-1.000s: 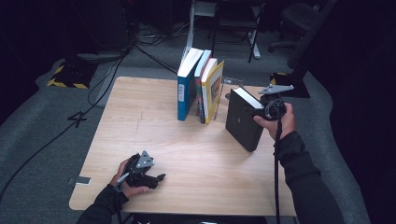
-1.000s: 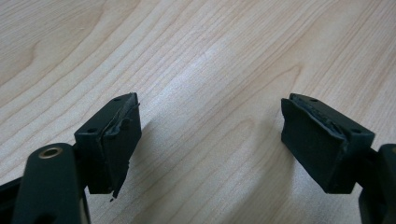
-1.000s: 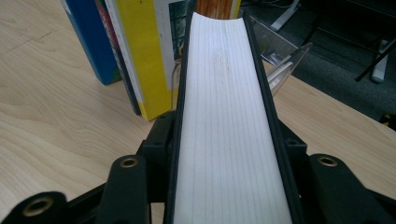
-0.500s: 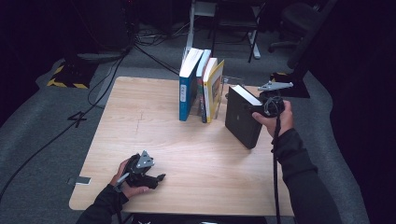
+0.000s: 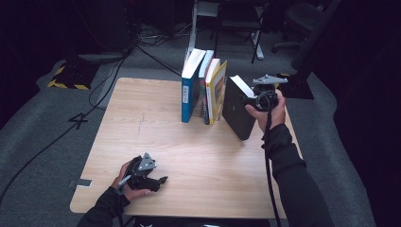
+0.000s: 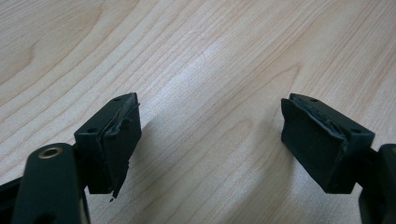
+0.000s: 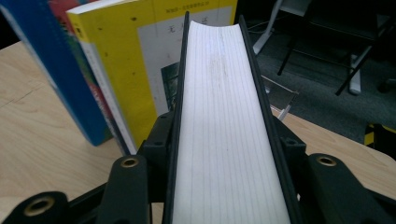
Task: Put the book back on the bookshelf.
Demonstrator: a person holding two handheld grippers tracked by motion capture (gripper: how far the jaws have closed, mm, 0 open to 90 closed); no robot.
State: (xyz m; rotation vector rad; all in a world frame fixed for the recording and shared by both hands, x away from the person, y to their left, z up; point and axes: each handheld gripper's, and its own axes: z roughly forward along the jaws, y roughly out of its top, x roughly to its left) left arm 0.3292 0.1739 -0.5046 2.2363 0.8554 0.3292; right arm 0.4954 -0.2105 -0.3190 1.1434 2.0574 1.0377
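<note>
left gripper [image 5: 160,180] near edge of the table [image 5: 142,118], lying low on the wood in the person's left hand, jaws spread with nothing but bare grain between the pads [image 6: 116,144]. idle; no risk from it unless it gets dragged across.

right gripper [image 5: 250,100] further up, right side, clamped across the thickness of the black book [image 5: 236,113]; in the right gripper view both covers sit pinned between the jaws, page edge [image 7: 229,130] facing the camera. the book stands upright, a little tilted, its lower corner at the table, just beside the row of standing books [image 5: 203,87]. whether it touches the yellow book [image 5: 218,92] at the row's end i cannot tell.

risks, as judged:
- the grip sits high on one end, so the heavy block could pivot or slip out if the hand swings fast.
- pushing sideways into the yellow book may topple the row, which already leans and has no bookend visible on the far side.
- letting go before the black book rests flush against its neighbour would likely leave it to fall flat toward the table's right edge.
</note>
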